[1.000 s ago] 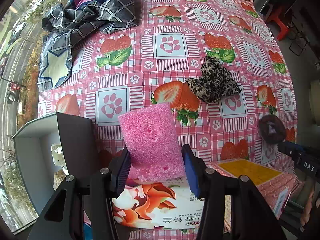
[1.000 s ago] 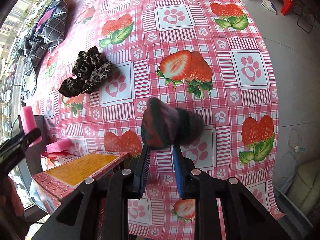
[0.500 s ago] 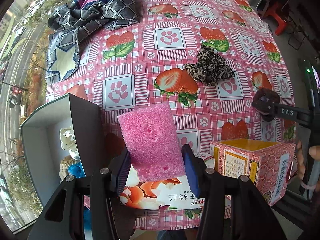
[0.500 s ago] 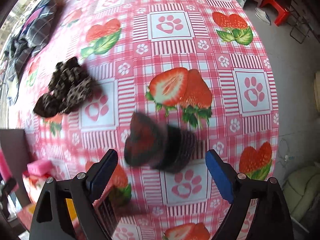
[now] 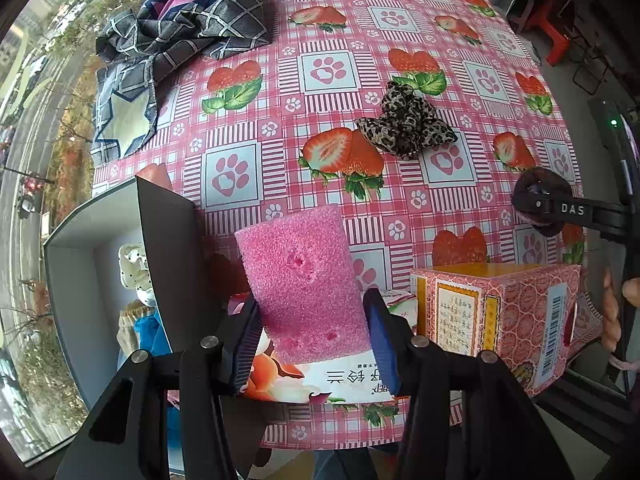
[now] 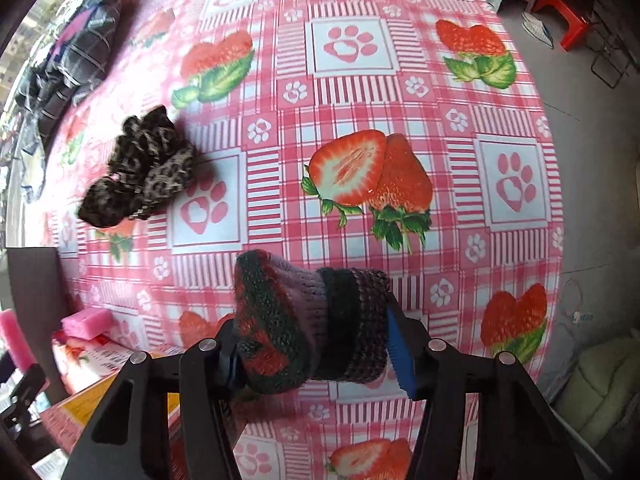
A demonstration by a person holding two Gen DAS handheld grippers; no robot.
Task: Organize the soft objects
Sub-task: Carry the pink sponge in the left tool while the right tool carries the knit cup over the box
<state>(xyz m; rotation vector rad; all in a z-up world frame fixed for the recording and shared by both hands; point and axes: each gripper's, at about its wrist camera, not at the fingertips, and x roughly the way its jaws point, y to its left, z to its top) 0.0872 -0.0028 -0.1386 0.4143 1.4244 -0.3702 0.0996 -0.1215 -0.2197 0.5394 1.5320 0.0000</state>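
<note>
My left gripper (image 5: 312,340) is shut on a pink sponge (image 5: 304,280), which it holds upright above a tissue pack (image 5: 320,380), beside the open grey box (image 5: 68,280). A dark knitted roll with red and green stripes (image 6: 304,320) fills the gap between the pads of my right gripper (image 6: 312,344). Its jaws are closing and the blue pads press on the roll's sides, just over the tablecloth. A leopard-print scrunchie (image 6: 140,168) lies on the table to the left of the roll. A second pink sponge (image 6: 86,320) rests on the tissue pack.
The grey box holds several soft items under its raised dark lid (image 5: 168,264). A pink patterned carton (image 5: 500,312) stands at the table's near edge. A dark plaid cloth (image 5: 180,28) lies crumpled at the far left. A red stool (image 6: 572,28) stands on the floor.
My right gripper went from shut to wide open around the knitted roll, then came in on its sides. My left gripper kept the sponge and drew slightly away from the table.
</note>
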